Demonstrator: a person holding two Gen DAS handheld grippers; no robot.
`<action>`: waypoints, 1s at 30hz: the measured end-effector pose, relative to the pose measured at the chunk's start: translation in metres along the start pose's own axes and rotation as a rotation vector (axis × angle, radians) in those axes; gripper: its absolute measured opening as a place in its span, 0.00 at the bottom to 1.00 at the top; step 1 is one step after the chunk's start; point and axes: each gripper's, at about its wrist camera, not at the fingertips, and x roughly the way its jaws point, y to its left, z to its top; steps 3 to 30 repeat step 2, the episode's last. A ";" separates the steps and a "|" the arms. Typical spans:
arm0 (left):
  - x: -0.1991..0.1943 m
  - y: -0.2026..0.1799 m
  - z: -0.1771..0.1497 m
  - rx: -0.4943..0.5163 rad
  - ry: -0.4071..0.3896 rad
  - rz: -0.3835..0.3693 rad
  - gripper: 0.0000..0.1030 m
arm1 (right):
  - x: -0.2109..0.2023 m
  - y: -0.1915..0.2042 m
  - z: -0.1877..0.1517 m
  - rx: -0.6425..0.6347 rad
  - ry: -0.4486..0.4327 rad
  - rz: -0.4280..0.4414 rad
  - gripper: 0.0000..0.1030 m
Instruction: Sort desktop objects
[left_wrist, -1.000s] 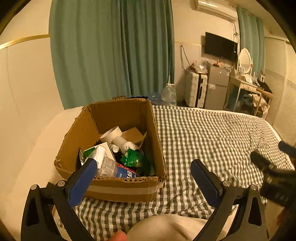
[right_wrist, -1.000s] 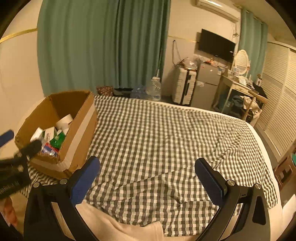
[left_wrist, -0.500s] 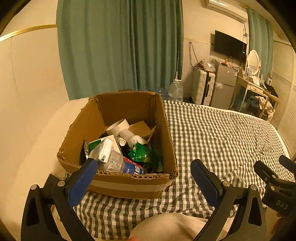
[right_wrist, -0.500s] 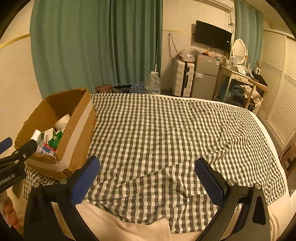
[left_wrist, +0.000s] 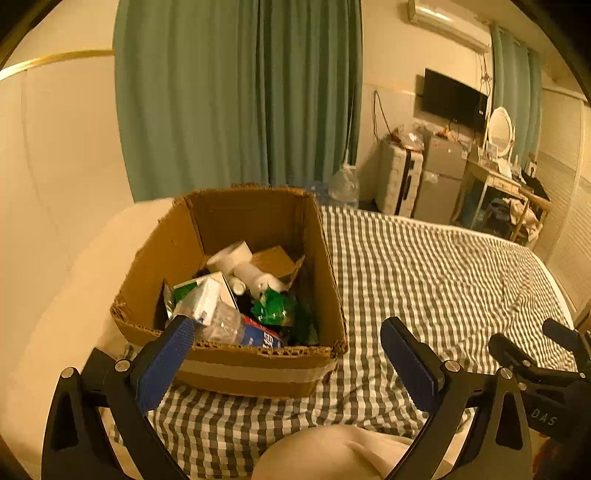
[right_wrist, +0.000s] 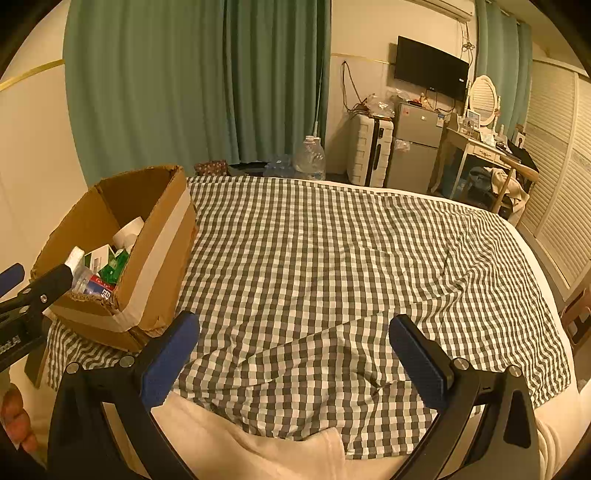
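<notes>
Checked cloth (right_wrist: 314, 258) lies bare beside cardboard box (left_wrist: 255, 373).

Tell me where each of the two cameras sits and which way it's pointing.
Left wrist: rides the left gripper, facing the open cardboard box of clutter; right gripper at the right edge.
Right wrist: rides the right gripper, facing the checkered cloth; left gripper at the left edge.
Shared: box, cloth, green curtains, TV.

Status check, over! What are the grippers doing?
Left gripper open, facing cardboard box. Right gripper open over checkered cloth. Nothing held.
</notes>
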 end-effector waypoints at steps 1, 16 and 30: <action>0.000 -0.001 0.001 0.007 0.003 -0.001 1.00 | 0.000 -0.001 0.000 0.000 0.000 -0.002 0.99; 0.001 -0.001 0.002 0.009 0.008 -0.006 1.00 | 0.000 -0.002 -0.001 0.002 -0.001 -0.004 0.99; 0.001 -0.001 0.002 0.009 0.008 -0.006 1.00 | 0.000 -0.002 -0.001 0.002 -0.001 -0.004 0.99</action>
